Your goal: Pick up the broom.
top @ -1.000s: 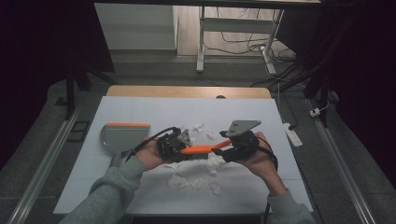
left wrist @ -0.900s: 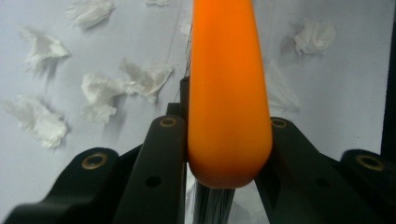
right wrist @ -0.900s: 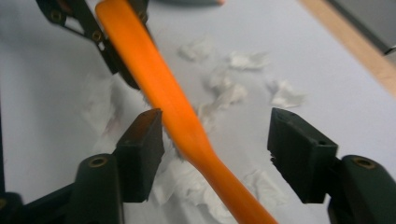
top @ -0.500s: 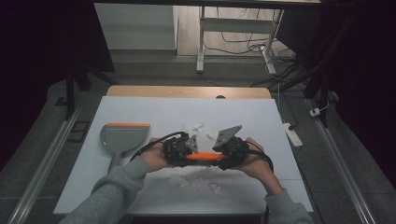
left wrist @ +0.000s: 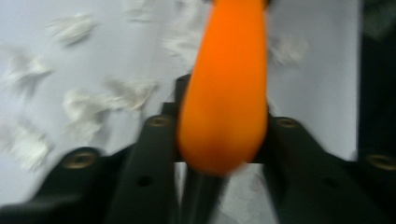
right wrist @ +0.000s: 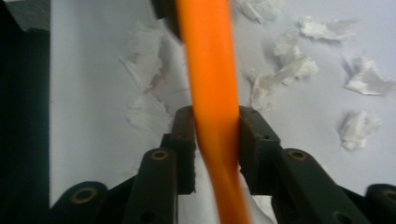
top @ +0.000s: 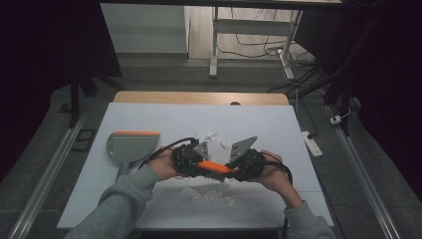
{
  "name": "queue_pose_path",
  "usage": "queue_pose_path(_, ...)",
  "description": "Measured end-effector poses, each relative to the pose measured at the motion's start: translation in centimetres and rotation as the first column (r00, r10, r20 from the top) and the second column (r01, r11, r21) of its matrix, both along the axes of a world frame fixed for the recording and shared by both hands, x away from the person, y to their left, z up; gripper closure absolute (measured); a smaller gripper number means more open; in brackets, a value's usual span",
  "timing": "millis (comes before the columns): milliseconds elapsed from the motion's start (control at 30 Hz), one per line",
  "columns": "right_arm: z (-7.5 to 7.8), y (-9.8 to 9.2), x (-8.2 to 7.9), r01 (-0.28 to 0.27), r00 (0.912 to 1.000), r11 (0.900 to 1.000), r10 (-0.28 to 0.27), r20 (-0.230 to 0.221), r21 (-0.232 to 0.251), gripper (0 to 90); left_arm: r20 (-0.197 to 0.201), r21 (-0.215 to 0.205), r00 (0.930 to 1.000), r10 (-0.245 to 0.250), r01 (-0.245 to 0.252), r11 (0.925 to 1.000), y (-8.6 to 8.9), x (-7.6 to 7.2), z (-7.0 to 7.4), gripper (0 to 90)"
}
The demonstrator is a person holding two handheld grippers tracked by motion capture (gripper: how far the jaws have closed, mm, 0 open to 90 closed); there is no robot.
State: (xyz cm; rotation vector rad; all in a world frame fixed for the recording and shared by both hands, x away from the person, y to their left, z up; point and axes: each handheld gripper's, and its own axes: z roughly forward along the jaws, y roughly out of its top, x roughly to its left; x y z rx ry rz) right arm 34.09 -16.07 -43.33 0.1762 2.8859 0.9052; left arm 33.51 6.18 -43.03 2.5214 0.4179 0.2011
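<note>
Right gripper clamps the orange brush handle while left gripper, jaws just opening, stands loose around its thick end; a weak single grip risks dropping it onto the paper scraps.

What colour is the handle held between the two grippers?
Bright orange handle, clearest in the right gripper view.

Both my forearms enter from bottom of high view, grey sleeves, converging at table centre. My left gripper faces my right gripper, nose to nose, near level. Left jaws just opening, pads standing off orange handle between them. Right jaws just closing, pads clamped on handle.
</note>
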Motion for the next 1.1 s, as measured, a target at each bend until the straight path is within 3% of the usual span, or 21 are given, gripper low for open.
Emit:
queue_pose_path(33,0.1,-0.1,0.0,0.015,0.9998,1.0,-0.015,0.011,0.007,70.7,0.008,-0.03,0.9991,0.041,-0.041,0.9987,0.5,-0.1,0.2,44.1)
queue_pose_path(100,0.3,-0.3,0.0,0.041,0.9989,0.999,-0.041,0.023,0.01,70.7,0.032,-0.063,0.9943,0.101,-0.099,0.9931,1.6,-0.4,0.6,31.1)
queue_pose_path(267,0.8,-1.0,0.3,0.071,0.9968,0.996,-0.073,0.033,0.062,70.7,0.075,-0.122,0.9743,0.213,-0.203,0.9716,4.4,-2.4,1.0,27.0)
queue_pose_path(333,0.9,-1.1,0.5,0.074,0.9967,0.995,-0.076,0.031,0.07,70.7,0.095,-0.135,0.96,0.263,-0.25,0.9588,5.5,-3.3,0.8,26.6)
queue_pose_path(467,1.0,-1.7,0.7,0.103,0.9938,0.99,-0.106,0.033,0.094,70.7,0.089,-0.171,0.9268,0.365,-0.347,0.9222,7.6,-4.8,-0.1,26.5)
queue_pose_path(533,1.1,-1.9,0.8,0.118,0.9918,0.988,-0.122,0.036,0.101,70.7,0.085,-0.189,0.9147,0.395,-0.375,0.9077,8.6,-5.6,-0.7,26.5)
queue_pose_path(633,1.2,-2.4,0.9,0.139,0.9887,0.984,-0.144,0.04,0.111,70.7,0.11,-0.182,0.8952,0.432,-0.409,0.8942,9.8,-6.7,-1.5,26.3)
queue_pose_path(700,1.3,-2.6,1.0,0.151,0.9869,0.981,-0.156,0.04,0.123,70.7,0.112,-0.19,0.8875,0.447,-0.422,0.8863,10.5,-7.2,-1.9,26.1)
queue_pose_path(800,1.5,-3.0,1.2,0.168,0.9836,0.976,-0.175,0.042,0.139,70.7,0.113,-0.209,0.8827,0.456,-0.428,0.8794,11.4,-7.9,-2.3,25.9)
queue_pose_path(933,1.6,-3.8,1.5,0.207,0.9756,0.967,-0.215,0.043,0.15,70.7,0.103,-0.24,0.8651,0.491,-0.457,0.8565,12.9,-8.6,-3.2,25.5)
queue_pose_path(1000,1.7,-4.2,1.6,0.226,0.9705,0.961,-0.236,0.049,0.159,70.7,0.083,-0.245,0.8506,0.519,-0.487,0.838,13.8,-9.0,-3.8,25.3)
queue_pose_path(1067,1.9,-4.7,1.5,0.249,0.9639,0.953,-0.261,0.051,0.172,70.7,0.056,-0.247,0.8433,0.535,-0.507,0.8258,14.7,-9.3,-4.4,25.2)
queue_pose_path(1100,2.0,-5.0,1.6,0.255,0.9617,0.951,-0.268,0.057,0.174,70.7,0.051,-0.255,0.8347,0.548,-0.52,0.8153,15.1,-9.6,-4.6,25.1)
